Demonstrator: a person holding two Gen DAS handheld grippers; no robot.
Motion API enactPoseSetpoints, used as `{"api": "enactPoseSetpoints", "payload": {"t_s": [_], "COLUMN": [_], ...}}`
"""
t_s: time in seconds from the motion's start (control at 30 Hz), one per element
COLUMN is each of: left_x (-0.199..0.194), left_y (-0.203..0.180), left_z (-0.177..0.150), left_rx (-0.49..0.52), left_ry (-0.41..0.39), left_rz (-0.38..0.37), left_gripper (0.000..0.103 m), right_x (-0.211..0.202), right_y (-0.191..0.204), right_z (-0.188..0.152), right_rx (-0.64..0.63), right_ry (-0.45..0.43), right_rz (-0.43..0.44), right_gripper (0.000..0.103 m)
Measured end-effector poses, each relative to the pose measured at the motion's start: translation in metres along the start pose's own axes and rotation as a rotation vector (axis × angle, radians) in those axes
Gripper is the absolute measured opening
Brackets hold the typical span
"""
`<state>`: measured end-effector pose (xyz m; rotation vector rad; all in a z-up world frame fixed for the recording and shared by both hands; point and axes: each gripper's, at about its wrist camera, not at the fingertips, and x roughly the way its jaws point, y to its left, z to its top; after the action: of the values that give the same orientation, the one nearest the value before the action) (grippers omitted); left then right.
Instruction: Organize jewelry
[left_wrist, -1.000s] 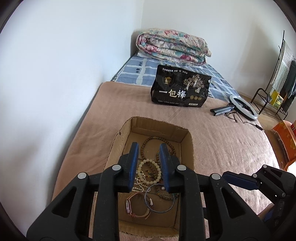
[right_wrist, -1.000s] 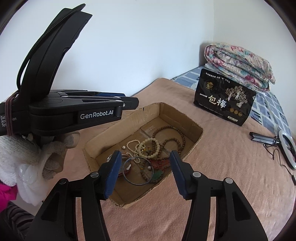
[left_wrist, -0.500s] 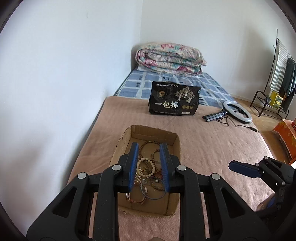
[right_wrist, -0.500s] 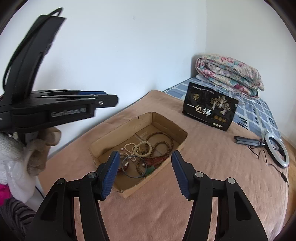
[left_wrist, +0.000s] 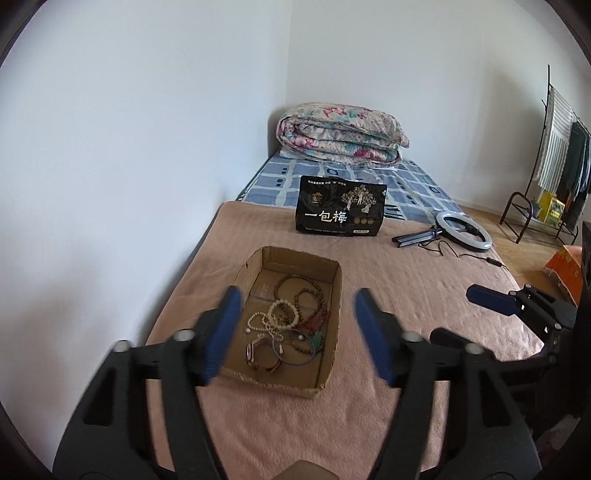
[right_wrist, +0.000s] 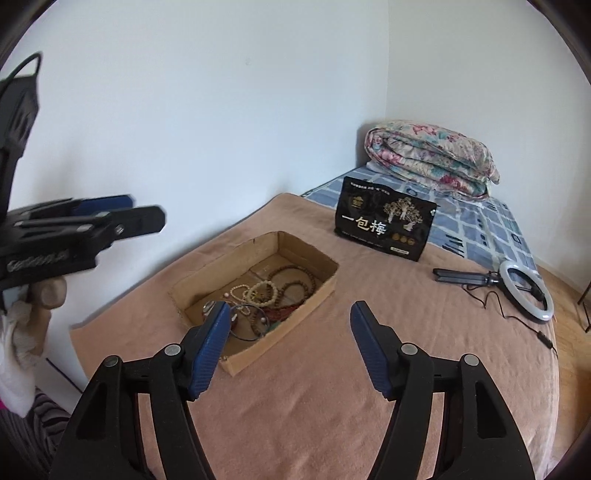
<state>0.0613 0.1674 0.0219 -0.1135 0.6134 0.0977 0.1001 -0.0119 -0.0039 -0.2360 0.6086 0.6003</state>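
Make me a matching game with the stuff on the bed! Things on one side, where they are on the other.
Things:
1. beads
2. quilt
3. ring light
4. black bag

Places:
A. folded at the far end, by the corner
B. lying flat near the bed's right edge
C. inside the cardboard box
D. standing where the pink blanket meets the checked sheet

Pairs: 1-C, 2-A, 3-B, 4-D
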Motion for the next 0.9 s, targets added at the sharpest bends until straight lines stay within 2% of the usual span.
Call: {"api": "enactPoseSetpoints", "payload": {"t_s": [0.13,0.23,0.33,0.43,0.67,0.9], "left_x": [-0.008,-0.014,-0.017,-0.017,-0.023,-0.02], "left_y": [-0.006,-0.012,-0.017,-0.023,-0.031,-0.025], "left_z": [-0.012,-0.023,-0.035,-0.042,-0.049,-0.045], "left_rx": [0.009,0.021,0.026,0.042,0.058,0.013], "left_ry": [0.004,0.002,0.01,0.018,-0.013,0.0], "left_rz": [0.016,0.021,0.021,0.037,0.082,0.064], "left_gripper": [0.076,0.083,0.083,0.085,0.102,0.102], "right_x": [-0.007,-0.01,-0.014,-0.015,-0.016,-0.018], "right_y": [-0.003,-0.004,-0.004,-0.006,-0.016,-0.023], "right_z": [-0.004,-0.007,-0.011,-0.015,-0.024,-0.03], "right_rx": [0.01,0.012,0.02,0.032,0.08,0.1], "right_ry": [-0.011,-0.019,-0.024,-0.025,-0.018,-0.008], "right_rz": [-0.018,-0.034,-0.052,-0.067,-0.078,-0.105], "right_gripper": [0.072,0.076,0.08,0.08,0.08,0.08]}}
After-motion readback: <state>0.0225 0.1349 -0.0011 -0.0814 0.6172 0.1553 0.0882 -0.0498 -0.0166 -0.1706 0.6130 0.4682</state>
